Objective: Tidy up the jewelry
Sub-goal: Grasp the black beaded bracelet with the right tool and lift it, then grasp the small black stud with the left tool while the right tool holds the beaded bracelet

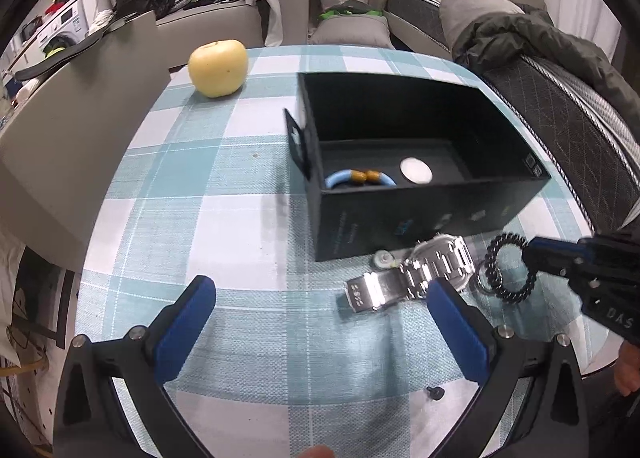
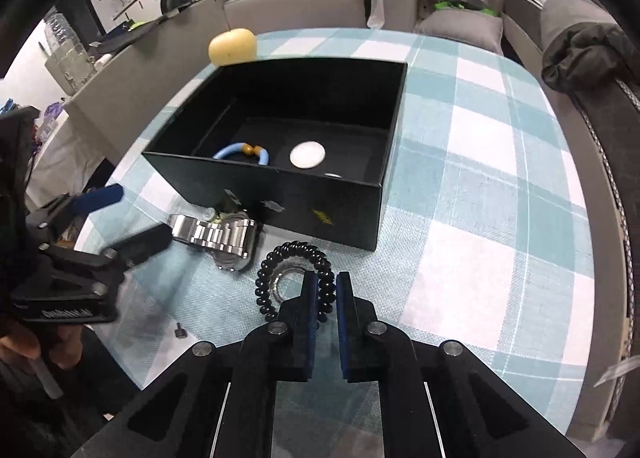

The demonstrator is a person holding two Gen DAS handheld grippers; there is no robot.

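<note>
An open black box (image 1: 420, 210) (image 2: 280, 194) stands on the checked cloth and holds a blue bracelet with amber beads (image 1: 360, 178) (image 2: 244, 152) and a white disc (image 1: 416, 170) (image 2: 307, 154). A silver metal watch (image 1: 416, 274) (image 2: 216, 236) lies in front of the box. A black coiled band (image 1: 508, 270) (image 2: 280, 258) lies beside the watch. My right gripper (image 2: 326, 286) (image 1: 532, 252) is shut on the band's near side. My left gripper (image 1: 320, 298) is open and empty, its right finger next to the watch.
A yellow apple (image 1: 218, 68) (image 2: 233, 46) sits at the table's far edge. A small black screw (image 1: 435, 392) (image 2: 180, 331) lies on the cloth near me. A grey board leans at the left; sofas and bedding stand behind and to the right.
</note>
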